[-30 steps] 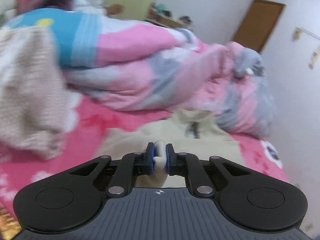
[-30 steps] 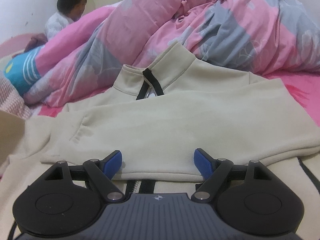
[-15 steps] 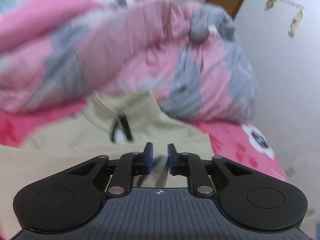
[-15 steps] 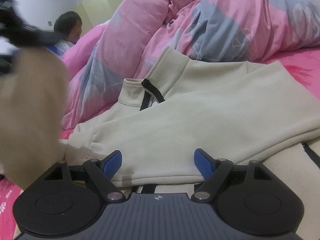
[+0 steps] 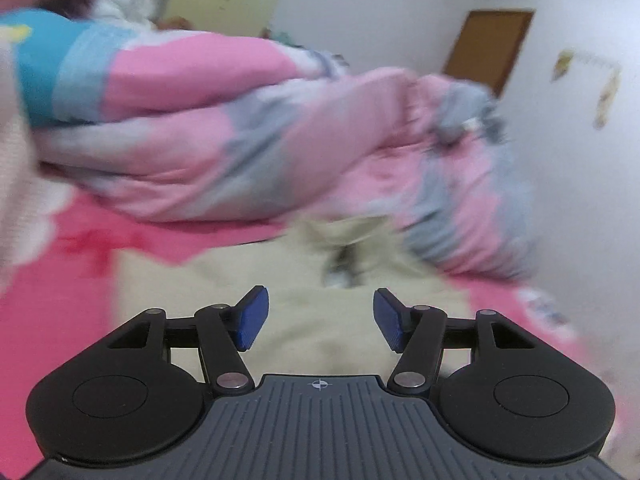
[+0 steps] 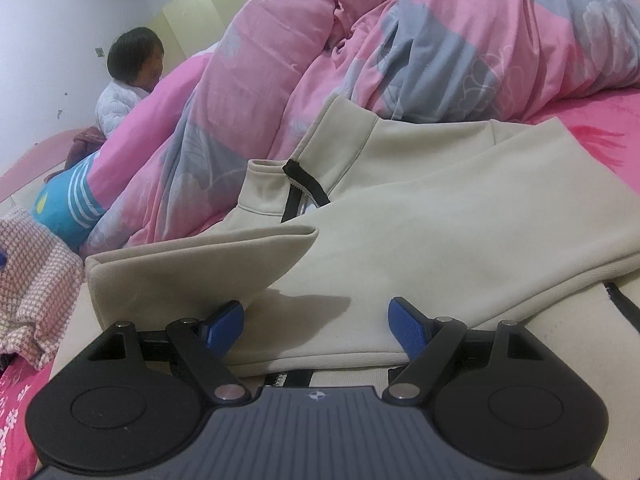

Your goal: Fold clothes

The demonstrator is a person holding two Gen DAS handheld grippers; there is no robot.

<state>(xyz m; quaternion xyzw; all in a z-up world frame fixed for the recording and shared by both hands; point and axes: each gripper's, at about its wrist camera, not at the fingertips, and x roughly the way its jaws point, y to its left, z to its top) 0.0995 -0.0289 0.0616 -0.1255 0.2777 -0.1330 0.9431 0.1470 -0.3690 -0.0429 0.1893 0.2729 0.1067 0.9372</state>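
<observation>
On the pink bed sheet (image 6: 600, 120) lies a beige zip-neck jacket (image 6: 440, 208), spread flat with its collar turned toward the heaped pink and grey quilt (image 6: 360, 60) at the far side of the bed. Both sleeves are folded across the chest: the one from the right-hand side (image 6: 500, 248) lies flat, and the other sleeve (image 6: 192, 264) lies over its end, cuff pointing inward, making a raised fold. A black zipper (image 6: 304, 188) runs down from the collar.

The right gripper (image 6: 318, 326) hovers low over the near part of the jacket, blue pads wide apart and nothing between them but the cloth lying underneath. The left gripper (image 5: 320, 320), seen in a blurred view, is over the same beige cloth; its jaws are opening and no fabric is pinched between the pads.

Near the left edge of the bed sits a pink checked garment (image 6: 36, 280), beside a blue striped cushion (image 6: 68, 204). A person in a white quilted top (image 6: 116, 108) sits at the far corner, behind the quilt. A brown door (image 5: 492, 44) shows in the white wall.
</observation>
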